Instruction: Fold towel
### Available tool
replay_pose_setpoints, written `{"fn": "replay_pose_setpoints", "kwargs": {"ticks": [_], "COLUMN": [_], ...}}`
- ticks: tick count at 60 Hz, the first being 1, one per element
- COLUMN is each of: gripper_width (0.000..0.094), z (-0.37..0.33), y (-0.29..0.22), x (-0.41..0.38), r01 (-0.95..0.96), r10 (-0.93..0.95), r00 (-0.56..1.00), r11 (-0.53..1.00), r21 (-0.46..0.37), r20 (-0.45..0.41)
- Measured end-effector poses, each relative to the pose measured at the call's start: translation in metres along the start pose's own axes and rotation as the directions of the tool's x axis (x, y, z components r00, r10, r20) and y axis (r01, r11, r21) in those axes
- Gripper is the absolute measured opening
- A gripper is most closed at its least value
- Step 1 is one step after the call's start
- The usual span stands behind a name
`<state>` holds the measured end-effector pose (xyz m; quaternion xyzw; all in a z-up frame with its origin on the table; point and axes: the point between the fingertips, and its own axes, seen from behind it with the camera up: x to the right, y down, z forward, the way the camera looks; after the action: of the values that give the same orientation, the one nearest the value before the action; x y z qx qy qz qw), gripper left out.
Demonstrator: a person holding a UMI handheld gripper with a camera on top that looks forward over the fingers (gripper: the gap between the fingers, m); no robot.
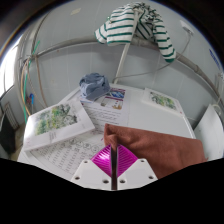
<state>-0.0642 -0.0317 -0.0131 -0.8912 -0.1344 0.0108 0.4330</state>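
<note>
Nearest the lens we record the tongs (115, 172), their two white fingers drawn together with the magenta pads (106, 160) face to face and only a thin dark seam between them. We cannot confirm that anything is pinched in that seam.

Just ahead of the fingertips and spreading to one side lies a brown towel (150, 148), flat on the counter (185, 125); its near edge runs up to the fingers, and a darker fold line rises from the tips.

Beside the towel and beyond it, printed sheets (60, 120) cover much of the counter. We note coloured pictures and blocks of text on them, but no word, brand or label can be read.

Further along the counter rests a crumpled blue cloth (93, 85), sitting on a sheet with a blue heading.

Above and behind, a green-and-white striped cloth (135, 25) hangs draped over the top of a thin white pole (123, 62) that slants down toward the counter. A pale wall closes the background.
</note>
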Motion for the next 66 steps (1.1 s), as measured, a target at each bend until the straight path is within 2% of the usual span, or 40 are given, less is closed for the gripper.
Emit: {"fn": "replay_pose_setpoints", "kwargs": {"ticks": [5,11,19,25,30,34,44,46,49,54,55,56,58,61,65,66], "gripper_width": [0.0024,0.0011,0.0015,0.0022,0.0029,0.0031,0.0033,0.0035,0.0034,0.0042,0.006,0.0158,0.0252,0.0512,0.086,0.083], "z": [-0.001,-0.007,-0.042,-0.069,-0.078,-0.075,-0.05,-0.045,-0.042,-0.047,-0.049,-0.052,-0.063,-0.084,-0.118,-0.126], "y": [-0.001,-0.006,-0.041,-0.06,-0.055,-0.035,0.048,0.055,0.053,0.056,0.056,0.056,0.054,0.048,0.038,0.037], "x": [-0.001,-0.004,0.033,0.101,0.159,0.205,0.282,0.286,0.287,0.288,0.289,0.29,0.293,0.3,0.298,0.294], "r01": [0.032,-0.04,-0.085,-0.132,-0.174,-0.183,-0.214,-0.212,-0.211,-0.19,-0.187,-0.186,-0.182,-0.164,-0.155,-0.159], "r10": [-0.032,0.039,0.078,0.128,0.178,0.194,0.199,0.196,0.203,0.178,0.172,0.168,0.161,0.147,0.156,0.164], "r00": [0.999,0.996,0.991,0.991,0.984,0.976,0.949,0.95,0.95,0.945,0.943,0.939,0.93,0.908,0.887,0.886], "r11": [0.999,0.999,0.994,0.984,0.975,0.977,0.976,0.976,0.977,0.981,0.982,0.982,0.983,0.986,0.987,0.986], "r21": [0.014,0.002,0.065,0.121,0.138,0.108,-0.038,-0.044,-0.009,-0.02,-0.026,-0.03,-0.033,-0.01,0.038,0.049], "r20": [0.018,0.077,0.106,0.041,-0.016,-0.095,-0.243,-0.242,-0.239,-0.273,-0.284,-0.298,-0.329,-0.392,-0.434,-0.434]}}
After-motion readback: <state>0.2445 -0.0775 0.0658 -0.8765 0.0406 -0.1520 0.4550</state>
